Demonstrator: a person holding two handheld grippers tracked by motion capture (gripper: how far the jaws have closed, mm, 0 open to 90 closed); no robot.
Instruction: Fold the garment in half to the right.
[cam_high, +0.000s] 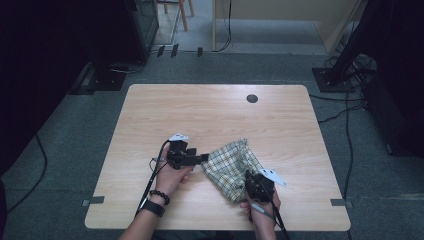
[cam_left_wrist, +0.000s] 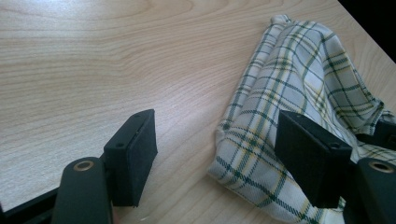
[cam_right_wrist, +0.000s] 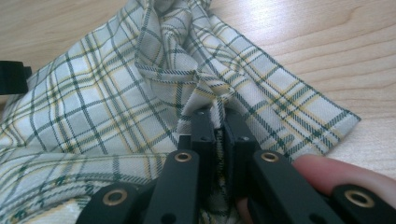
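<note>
A green and yellow plaid cloth (cam_high: 230, 164) lies crumpled on the wooden table (cam_high: 210, 115), right of centre and near the front. My left gripper (cam_high: 202, 159) is at the cloth's left edge, pointing right. In the left gripper view it (cam_left_wrist: 218, 140) stands open, with one jaw over bare wood, the other over the cloth (cam_left_wrist: 299, 74), and the cloth's near edge lying between the jaws untouched. My right gripper (cam_high: 248, 176) sits at the cloth's near right side. In the right gripper view it (cam_right_wrist: 219, 120) is shut on a bunched fold of the cloth (cam_right_wrist: 116, 93).
A round cable hole (cam_high: 252, 98) sits near the table's far edge. Small metal brackets (cam_high: 93, 201) (cam_high: 338, 202) stick out at the front corners. Cables and dark equipment stands ring the table on the grey floor.
</note>
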